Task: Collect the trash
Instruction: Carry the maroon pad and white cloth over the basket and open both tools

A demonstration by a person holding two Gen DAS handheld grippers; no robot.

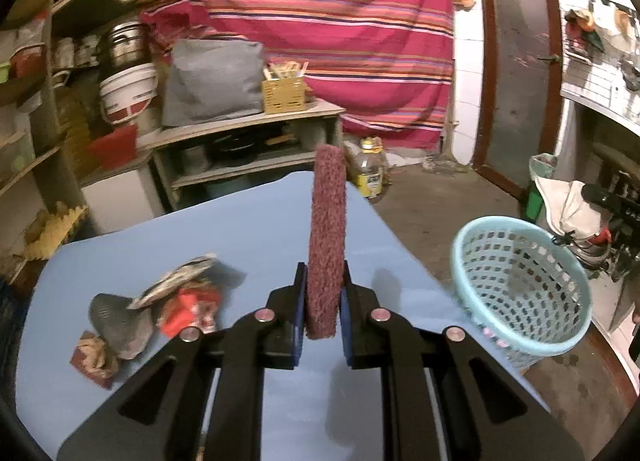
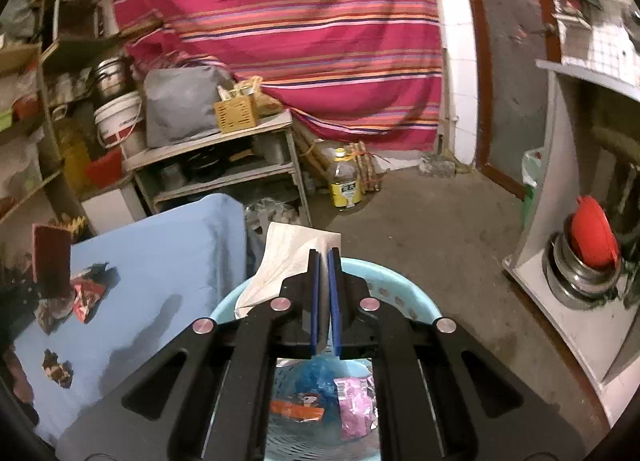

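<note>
The basket (image 2: 384, 293) is the place to aim for. Right over it, the right gripper (image 2: 325, 261) has its fingers pinched together on a white paper (image 2: 288, 257). The paper hangs above the basket's rim, on the side toward the blue table (image 2: 160, 253). I think the best move is to bring the paper a bit more over the middle of the basket, then let go, so it falls in with the wrappers (image 2: 352, 405) already inside.

Farther from the basket, over the table, the left gripper (image 1: 323, 277) squeezes a dark red scrub pad (image 1: 327, 229) that stands up tall. It should come to the basket next.

Farthest away, more trash (image 1: 160, 309) lies on the table.
</note>
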